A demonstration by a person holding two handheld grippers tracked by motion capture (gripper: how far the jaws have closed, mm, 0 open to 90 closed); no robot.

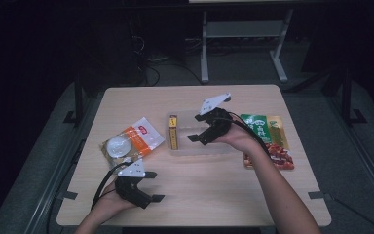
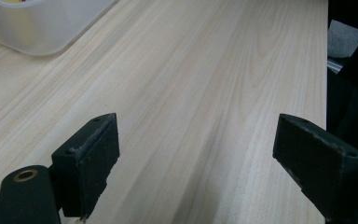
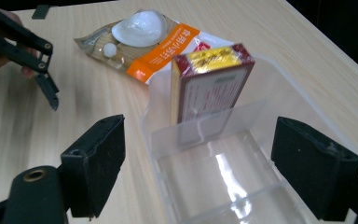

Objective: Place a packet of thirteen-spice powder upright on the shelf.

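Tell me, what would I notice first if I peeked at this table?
The clear plastic bin in the middle, with a red and yellow box standing in its end compartment. The right gripper hovers open over it, and an orange and white packet lies to the left.

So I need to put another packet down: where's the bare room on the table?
Bare wood lies along the table far edge and the near strip right of the left tongs. Crowded: orange packet, clear bin, green packet.

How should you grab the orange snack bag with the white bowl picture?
Probably pinch the orange bag by its near sealed edge, coming from the left hand-held gripper side. It lies flat on the table, so only a thin edge fits between jaws.
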